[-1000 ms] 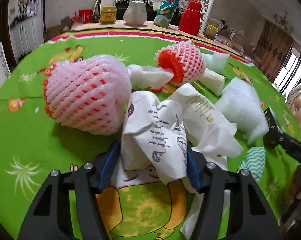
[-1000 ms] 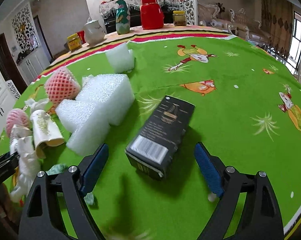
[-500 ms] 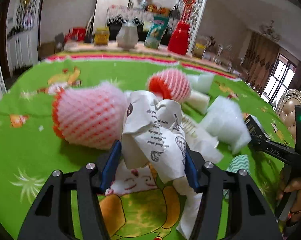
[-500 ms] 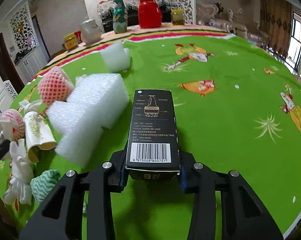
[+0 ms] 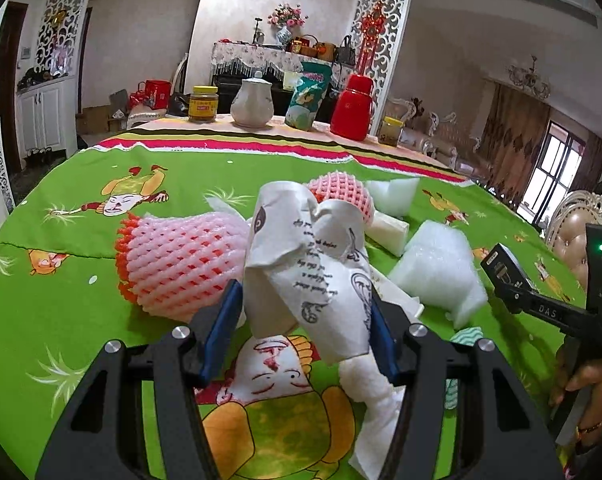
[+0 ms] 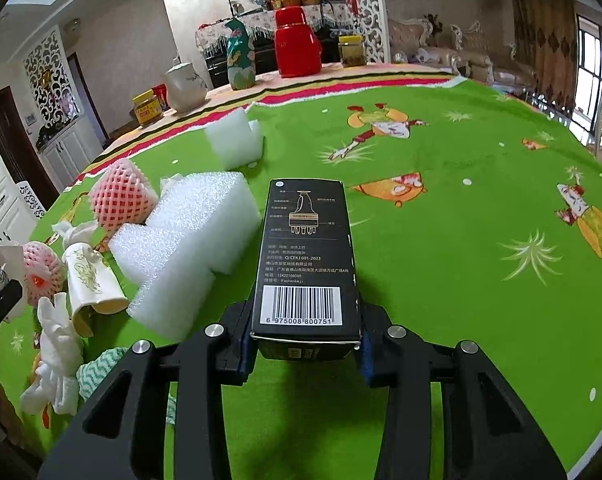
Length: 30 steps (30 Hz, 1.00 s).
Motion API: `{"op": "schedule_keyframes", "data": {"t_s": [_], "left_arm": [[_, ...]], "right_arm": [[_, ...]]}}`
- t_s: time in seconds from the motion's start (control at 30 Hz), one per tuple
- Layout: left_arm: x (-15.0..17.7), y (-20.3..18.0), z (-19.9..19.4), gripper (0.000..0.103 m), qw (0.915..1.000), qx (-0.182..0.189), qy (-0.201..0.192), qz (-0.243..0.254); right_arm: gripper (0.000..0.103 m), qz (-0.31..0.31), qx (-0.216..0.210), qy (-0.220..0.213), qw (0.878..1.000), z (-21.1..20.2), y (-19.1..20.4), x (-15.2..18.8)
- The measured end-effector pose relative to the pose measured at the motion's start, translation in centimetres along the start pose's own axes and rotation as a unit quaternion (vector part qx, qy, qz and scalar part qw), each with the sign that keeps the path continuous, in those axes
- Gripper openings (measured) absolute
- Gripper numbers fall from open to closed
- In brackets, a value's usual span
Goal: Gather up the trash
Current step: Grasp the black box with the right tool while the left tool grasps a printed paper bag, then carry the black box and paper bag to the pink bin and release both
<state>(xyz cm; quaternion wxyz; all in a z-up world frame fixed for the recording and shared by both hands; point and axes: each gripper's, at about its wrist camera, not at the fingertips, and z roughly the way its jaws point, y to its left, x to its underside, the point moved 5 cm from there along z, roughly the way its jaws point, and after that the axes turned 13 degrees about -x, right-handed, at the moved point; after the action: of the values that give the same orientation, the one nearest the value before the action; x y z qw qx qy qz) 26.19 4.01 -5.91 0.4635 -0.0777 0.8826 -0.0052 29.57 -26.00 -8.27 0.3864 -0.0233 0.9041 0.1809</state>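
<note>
Between the blue pads of the left gripper (image 5: 303, 332), a crumpled white paper wrapper (image 5: 309, 276) with black printed script is clamped; both fingers (image 5: 221, 328) press its sides, and a twisted white tail of it hangs down past the right pad. Directly behind the wrapper, on the left, a pink foam fruit net (image 5: 181, 264) with orange edging lies on the green counter (image 5: 81, 312). A second, smaller fruit net (image 5: 341, 192) sits farther back, with white foam blocks (image 5: 437, 272) to its right.

Between the fingers of the right gripper (image 6: 305, 354), a black carton (image 6: 307, 256) with a barcode label and a gold line drawing is held by its near end; the pads press both long sides, and the carton points away along the fingers. Just left of the carton, a stepped white foam block (image 6: 181, 248) rests on the counter, with another foam block (image 6: 233, 142) beyond it. Near the left edge lie a paper cup (image 6: 91, 280) on its side, crumpled tissue (image 6: 57, 356) and a striped green scrap (image 6: 97, 372).
</note>
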Motion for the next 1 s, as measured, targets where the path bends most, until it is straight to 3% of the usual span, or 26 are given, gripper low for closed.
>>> {"op": "schedule_keyframes", "data": {"t_s": [0.23,0.4,0.67,1.0], "left_arm": [[-0.6,0.3,-1.0,0.058,0.9993,-0.003,-0.037,-0.004],[-0.3,0.0,-1.8,0.058,0.9995,-0.011,-0.027,0.009],[1.0,1.4,-6.9,0.058,0.9994,-0.005,-0.029,0.017],[3.4,4.4,-10.4,0.058,0.9993,-0.014,-0.034,0.006]], "right_arm": [[0.039,-0.006,0.011,-0.004,1.0,-0.2,0.2,0.0],[0.039,-0.023,0.021,-0.006,1.0,-0.6,1.0,0.2],[0.039,-0.066,-0.025,-0.018,0.997,-4.5,6.1,2.3],[0.039,-0.118,-0.081,-0.027,0.989,-6.9,12.9,5.0]]}}
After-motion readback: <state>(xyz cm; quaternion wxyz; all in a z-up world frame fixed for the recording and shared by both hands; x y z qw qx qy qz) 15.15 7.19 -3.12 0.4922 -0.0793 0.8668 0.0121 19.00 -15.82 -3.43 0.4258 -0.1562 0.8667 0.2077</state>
